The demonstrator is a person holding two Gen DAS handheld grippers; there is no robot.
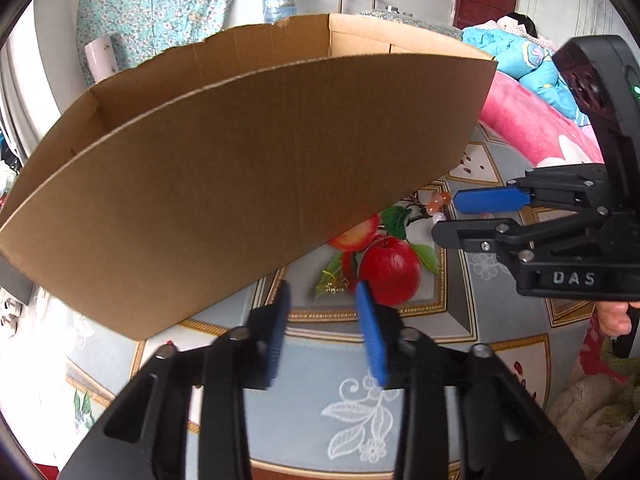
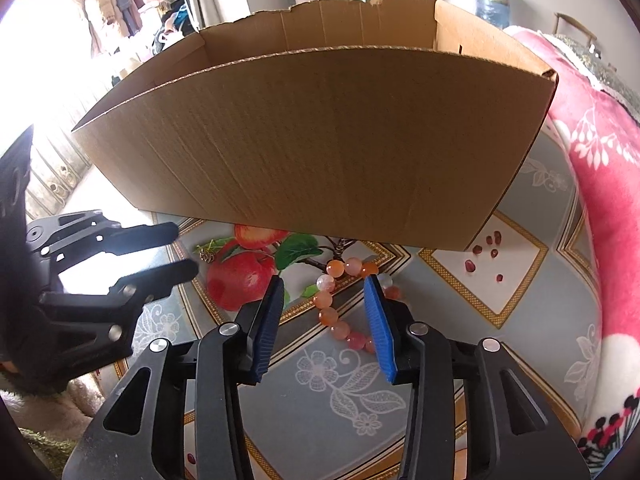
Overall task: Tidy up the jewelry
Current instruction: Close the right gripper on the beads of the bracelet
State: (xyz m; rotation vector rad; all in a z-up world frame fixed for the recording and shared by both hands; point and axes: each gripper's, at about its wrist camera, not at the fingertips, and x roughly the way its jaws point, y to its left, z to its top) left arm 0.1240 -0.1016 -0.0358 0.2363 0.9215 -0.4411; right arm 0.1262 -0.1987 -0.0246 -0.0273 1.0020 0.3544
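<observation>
Left gripper (image 1: pixel 322 328) hangs unclenched over the apple-print cloth (image 2: pixel 352 412), nothing between its pads. Right gripper (image 2: pixel 324 320) straddles the bead bracelet (image 2: pixel 340 304), which lies below the box (image 2: pixel 312 140), pads apart and not pressing it

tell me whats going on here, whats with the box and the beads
A person is tidying jewelry with a handheld gripper in each hand. The right gripper is poised over an orange bead bracelet lying on the patterned tablecloth, its jaws part open on either side of the beads, not yet pinching them. The left gripper is near a small gold trinket and holds nothing. An open cardboard box stands right behind.
</observation>
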